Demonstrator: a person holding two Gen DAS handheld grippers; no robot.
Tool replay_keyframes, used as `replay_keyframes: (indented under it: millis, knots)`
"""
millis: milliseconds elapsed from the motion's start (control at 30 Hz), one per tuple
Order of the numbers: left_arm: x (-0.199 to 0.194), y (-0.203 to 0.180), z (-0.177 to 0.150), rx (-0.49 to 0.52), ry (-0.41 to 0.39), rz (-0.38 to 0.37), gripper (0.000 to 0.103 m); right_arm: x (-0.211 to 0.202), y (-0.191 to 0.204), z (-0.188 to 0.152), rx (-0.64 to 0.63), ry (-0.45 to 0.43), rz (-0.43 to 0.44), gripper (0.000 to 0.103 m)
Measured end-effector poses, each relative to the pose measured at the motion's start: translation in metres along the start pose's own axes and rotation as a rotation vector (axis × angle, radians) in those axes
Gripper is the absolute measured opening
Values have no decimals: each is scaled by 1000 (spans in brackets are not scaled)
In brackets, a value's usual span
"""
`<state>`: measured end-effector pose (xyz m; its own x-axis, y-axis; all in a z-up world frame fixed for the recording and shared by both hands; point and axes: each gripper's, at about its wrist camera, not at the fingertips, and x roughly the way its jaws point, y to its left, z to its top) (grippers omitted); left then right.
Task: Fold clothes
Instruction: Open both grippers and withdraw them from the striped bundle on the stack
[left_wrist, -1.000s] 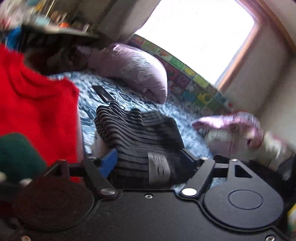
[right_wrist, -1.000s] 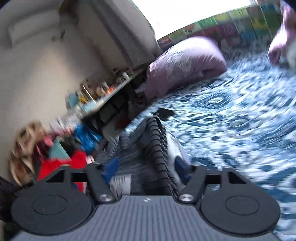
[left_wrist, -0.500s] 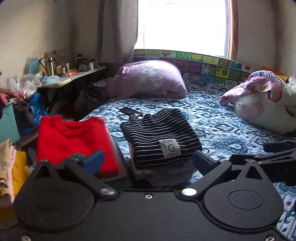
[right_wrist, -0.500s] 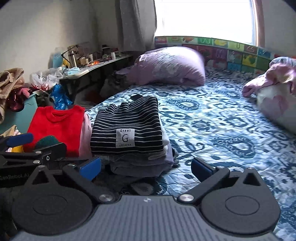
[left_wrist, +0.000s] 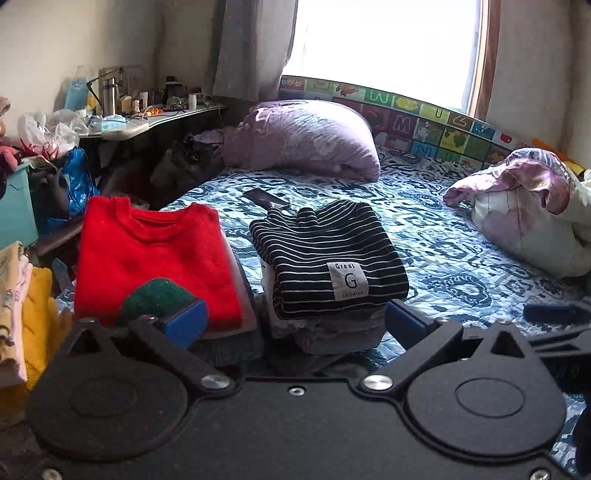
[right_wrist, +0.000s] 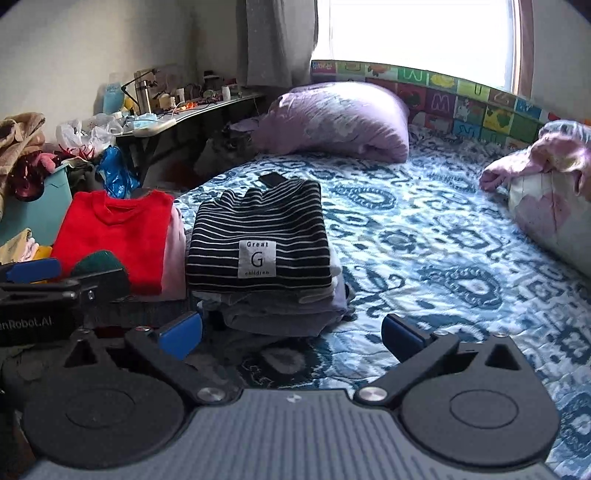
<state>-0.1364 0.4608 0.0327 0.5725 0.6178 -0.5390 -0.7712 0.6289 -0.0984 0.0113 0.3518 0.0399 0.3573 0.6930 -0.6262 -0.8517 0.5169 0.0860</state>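
Both grippers have let go and backed off: the folded striped shirt (left_wrist: 325, 258) lies ahead of the left gripper (left_wrist: 295, 325) and the right gripper (right_wrist: 291, 332), their jaws spread wide and empty.

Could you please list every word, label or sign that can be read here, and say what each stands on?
"Great G children": white patch on the striped top.
"nRobot.AI", cut off at the frame's edge: body of the left gripper.
"M", "U", "W": alphabet mat under the window; its other tiles are unclear.

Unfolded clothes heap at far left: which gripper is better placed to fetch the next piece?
Left, probably. The left gripper sits nearer the yellow garment pile, both jaws open and empty; the right gripper is farther across the bed.
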Motion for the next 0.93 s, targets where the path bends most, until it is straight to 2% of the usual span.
replay_keyframes:
  millis: [267,500,933]
  knots:
    - [13,-4,-2,36,-2,-11,103,19,2,-3,-16,24,3,103]
    - [20,-3,-2,64,-5,50,103,26,-3,-2,-12,28,8,103]
    - [22,-5,-2,64,-1,36,103,25,-8,1,4,12,13,103]
